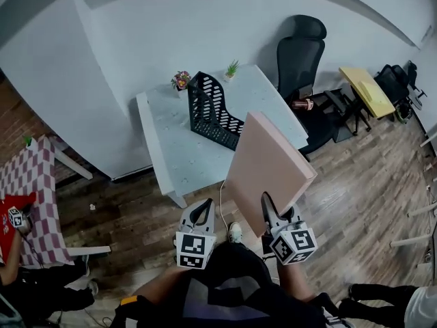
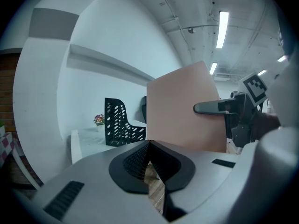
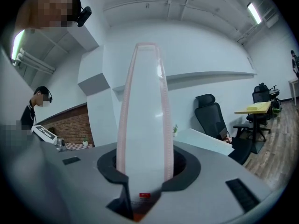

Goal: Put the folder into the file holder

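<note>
A pink folder (image 1: 270,173) stands upright in the air in front of the white table (image 1: 171,142), and my right gripper (image 1: 267,202) is shut on its lower edge. In the right gripper view the folder (image 3: 145,115) shows edge-on, clamped between the jaws of that gripper (image 3: 144,164). The black slotted file holder (image 1: 212,111) stands on the table beyond the folder, apart from it. My left gripper (image 1: 201,214) hovers left of the folder with nothing in it. In the left gripper view that gripper (image 2: 149,146) has its tips together, with the folder (image 2: 182,111) and the file holder (image 2: 119,122) ahead.
Two small potted plants (image 1: 181,80) (image 1: 232,68) sit at the table's far edge. A black office chair (image 1: 300,46) stands to the right of the table and a yellow side table (image 1: 367,91) further right. A checkered table (image 1: 31,183) and a seated person (image 1: 20,279) are at the left.
</note>
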`<action>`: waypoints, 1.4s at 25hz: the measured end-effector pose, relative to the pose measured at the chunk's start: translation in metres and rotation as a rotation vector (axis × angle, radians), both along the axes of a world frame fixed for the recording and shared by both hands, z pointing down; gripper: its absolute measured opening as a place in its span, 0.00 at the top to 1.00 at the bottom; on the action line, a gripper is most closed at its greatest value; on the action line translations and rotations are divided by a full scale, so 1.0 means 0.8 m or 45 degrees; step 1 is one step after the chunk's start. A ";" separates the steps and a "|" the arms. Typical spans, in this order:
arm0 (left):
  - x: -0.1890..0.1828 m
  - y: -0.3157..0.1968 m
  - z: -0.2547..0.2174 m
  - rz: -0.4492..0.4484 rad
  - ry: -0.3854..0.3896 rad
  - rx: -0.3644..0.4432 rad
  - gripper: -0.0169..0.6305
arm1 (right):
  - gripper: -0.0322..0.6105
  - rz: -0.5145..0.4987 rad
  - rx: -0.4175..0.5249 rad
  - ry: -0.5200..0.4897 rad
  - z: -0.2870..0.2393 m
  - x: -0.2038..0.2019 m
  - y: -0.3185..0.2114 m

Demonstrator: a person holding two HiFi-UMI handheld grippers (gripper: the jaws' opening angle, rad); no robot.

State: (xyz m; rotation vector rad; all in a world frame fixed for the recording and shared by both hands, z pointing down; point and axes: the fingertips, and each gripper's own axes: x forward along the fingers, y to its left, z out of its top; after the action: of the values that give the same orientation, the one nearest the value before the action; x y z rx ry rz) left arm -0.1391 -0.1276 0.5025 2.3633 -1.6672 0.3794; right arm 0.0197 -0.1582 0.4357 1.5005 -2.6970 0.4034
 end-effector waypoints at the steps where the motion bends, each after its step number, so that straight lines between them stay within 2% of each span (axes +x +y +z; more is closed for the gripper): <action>1: 0.004 -0.009 -0.001 -0.016 -0.005 -0.001 0.96 | 0.73 -0.020 0.008 -0.001 -0.004 0.003 -0.014; 7: 0.026 -0.055 -0.003 -0.118 -0.028 -0.023 0.96 | 0.73 -0.129 0.028 -0.046 -0.019 0.023 -0.078; 14: 0.049 -0.087 -0.007 -0.203 -0.074 -0.013 0.96 | 0.73 -0.219 0.049 -0.110 -0.023 0.047 -0.118; 20: 0.087 -0.117 -0.009 -0.203 -0.094 0.008 0.96 | 0.73 -0.281 0.067 -0.151 -0.023 0.069 -0.129; 28: 0.129 -0.157 -0.013 -0.190 -0.122 0.007 0.96 | 0.73 -0.298 0.086 -0.164 -0.025 0.110 -0.160; 35: 0.127 -0.177 -0.006 -0.222 -0.128 -0.024 0.96 | 0.73 -0.301 0.065 -0.180 -0.018 0.122 -0.196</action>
State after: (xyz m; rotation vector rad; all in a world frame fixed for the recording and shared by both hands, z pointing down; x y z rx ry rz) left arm -0.0373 -0.2695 0.4979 2.1967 -1.8884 0.4858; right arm 0.1171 -0.3150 0.4215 1.1848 -2.9702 0.4474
